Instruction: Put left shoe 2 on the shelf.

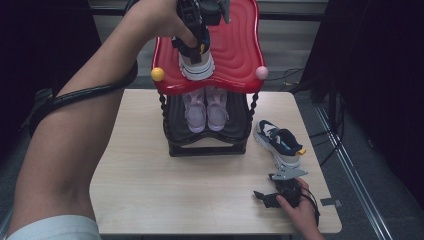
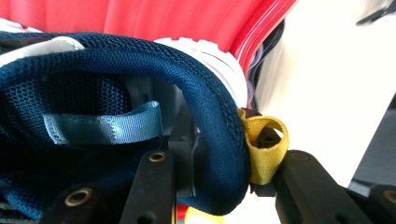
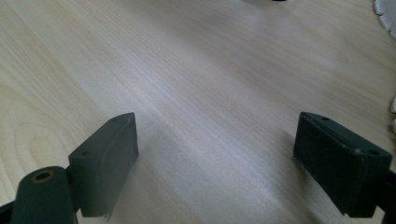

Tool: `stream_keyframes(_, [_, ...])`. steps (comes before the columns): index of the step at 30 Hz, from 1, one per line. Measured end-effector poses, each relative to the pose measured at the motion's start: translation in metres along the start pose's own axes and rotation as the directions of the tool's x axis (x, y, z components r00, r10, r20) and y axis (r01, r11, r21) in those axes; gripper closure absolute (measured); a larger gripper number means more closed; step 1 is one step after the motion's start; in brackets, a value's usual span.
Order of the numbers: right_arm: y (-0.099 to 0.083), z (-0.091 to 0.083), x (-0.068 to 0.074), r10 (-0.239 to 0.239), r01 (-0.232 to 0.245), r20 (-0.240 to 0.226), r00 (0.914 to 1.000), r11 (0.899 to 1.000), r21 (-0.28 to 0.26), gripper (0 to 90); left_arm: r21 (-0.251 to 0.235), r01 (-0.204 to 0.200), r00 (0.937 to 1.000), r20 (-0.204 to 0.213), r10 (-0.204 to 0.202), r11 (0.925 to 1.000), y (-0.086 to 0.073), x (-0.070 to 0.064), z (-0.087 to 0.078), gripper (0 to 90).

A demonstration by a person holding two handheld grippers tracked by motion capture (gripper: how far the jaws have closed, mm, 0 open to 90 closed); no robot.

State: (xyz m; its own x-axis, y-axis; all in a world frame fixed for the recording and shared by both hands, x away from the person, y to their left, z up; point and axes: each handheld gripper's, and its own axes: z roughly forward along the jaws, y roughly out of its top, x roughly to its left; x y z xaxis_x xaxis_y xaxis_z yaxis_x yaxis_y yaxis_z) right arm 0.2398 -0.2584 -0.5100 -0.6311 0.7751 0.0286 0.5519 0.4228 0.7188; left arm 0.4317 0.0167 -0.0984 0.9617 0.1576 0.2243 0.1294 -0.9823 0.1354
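Shoes are going on a little rack with a red top shelf [image 1: 240, 45], in the upper middle of the high view. The left gripper [image 1: 192, 30] is up there, and its fingers [image 2: 154, 186] are clamped on the blue padded heel of a shoe [image 1: 196, 62]. One finger is inside the shoe and the other is outside, by the yellow loop [image 2: 266, 144]. The shoe hangs toe down, with its white toe on or just above the red shelf. I cannot tell if it touches. The left arm reaches far up and across from the lower left.

A second blue and white shoe [image 1: 279, 141] lies on the table [image 1: 145, 190] at the right, next to the rack. Its long side runs up and down the picture, with the heel closest to the right gripper [image 1: 280, 192]. That gripper is just below the heel, low on the table, and its fingers [image 3: 105, 158] are wide apart with nothing between them. The right hand is much nearer to this shoe. A pink pair [image 1: 205, 107] sits on the lower shelf.
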Motion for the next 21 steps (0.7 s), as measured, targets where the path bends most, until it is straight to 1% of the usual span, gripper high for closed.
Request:
stream_keyframes(1, [0.0000,0.0000,0.0000,0.000,0.000,0.000,1.0000,1.000,0.000,13.4,-0.001,-0.013,0.9999,-0.001,0.013,0.9999,-0.0007,-0.0003,0.0000,69.0])
stream_keyframes(2, [0.0000,0.0000,0.0000,0.000,0.000,0.000,1.0000,1.000,0.000,13.5,0.007,-0.018,0.9998,-0.002,0.018,0.9998,-0.0017,-0.0013,0.0005,69.5])
stream_keyframes(3, [0.0000,0.0000,0.0000,0.000,0.000,0.000,1.0000,1.000,0.000,13.5,0.017,-0.034,0.9994,-0.001,0.034,0.9993,-0.0018,-0.0011,0.0001,69.6])
stream_keyframes(4, [0.0000,0.0000,0.0000,0.000,0.000,0.000,1.0000,1.000,0.000,13.4,0.008,-0.026,0.9996,-0.005,0.026,0.9996,-0.0027,-0.0027,0.0007,69.7])
stream_keyframes(5, [0.0000,0.0000,0.0000,0.000,0.000,-0.001,1.0000,1.000,0.000,13.5,0.023,-0.052,0.9987,-0.002,0.052,0.9984,-0.0027,-0.0018,0.0000,70.0])
stream_keyframes(7, [0.0000,0.0000,0.0000,0.001,-0.001,-0.001,1.0000,1.000,0.000,13.5,0.034,-0.053,0.9986,-0.002,0.053,0.9980,-0.0039,-0.0011,-0.0001,70.0])
stream_keyframes(8, [0.0000,0.0000,0.0000,0.000,0.000,-0.001,1.0000,1.000,0.000,13.5,0.027,-0.046,0.9989,0.002,0.046,0.9986,-0.0047,-0.0009,0.0000,70.0])
stream_keyframes(9, [0.0000,0.0000,0.0000,0.000,0.000,-0.001,1.0000,1.000,0.000,13.4,0.019,-0.030,0.9995,0.005,0.030,0.9994,-0.0058,-0.0011,0.0003,69.9])
stream_keyframes(11, [0.0000,0.0000,0.0000,0.000,0.000,-0.001,1.0000,1.000,0.000,13.5,0.018,-0.052,0.9987,0.003,0.052,0.9985,-0.0065,0.0004,0.0000,69.7])
stream_keyframes(12, [0.0000,0.0000,0.0000,0.000,0.000,-0.001,1.0000,1.000,0.000,13.5,0.013,-0.045,0.9990,0.010,0.045,0.9989,-0.0072,0.0008,-0.0002,69.3])
stream_keyframes(14, [0.0000,0.0000,0.0000,0.000,0.000,0.000,1.0000,1.000,0.000,13.4,0.023,-0.044,0.9990,0.003,0.044,0.9988,-0.0078,0.0012,-0.0002,67.9])
stream_keyframes(15, [0.0000,0.0000,0.0000,0.000,0.000,0.000,1.0000,1.000,0.000,13.5,0.019,-0.027,0.9996,-0.007,0.027,0.9995,-0.0080,0.0012,0.0003,65.5])
stream_keyframes(16, [0.0000,0.0000,0.0000,0.000,0.000,0.000,1.0000,1.000,0.000,13.5,0.023,0.000,1.0000,-0.005,0.000,0.9997,-0.0081,0.0014,0.0000,61.8])
stream_keyframes(18, [0.0000,0.0000,0.0000,0.000,0.000,-0.001,1.0000,1.000,0.000,13.5,0.019,0.007,1.0000,-0.005,-0.007,0.9998,-0.0088,0.0020,0.0002,58.9])
stream_keyframes(19, [0.0000,0.0000,0.0000,0.000,0.000,0.000,1.0000,1.000,0.000,13.4,0.019,0.026,0.9997,-0.002,-0.026,0.9995,-0.0091,0.0023,0.0002,57.3])
stream_keyframes(21, [0.0000,0.0000,0.0001,0.000,0.000,0.000,1.0000,1.000,0.000,13.5,0.019,0.064,0.9979,-0.004,-0.064,0.9978,-0.0095,0.0035,-0.0003,50.2])
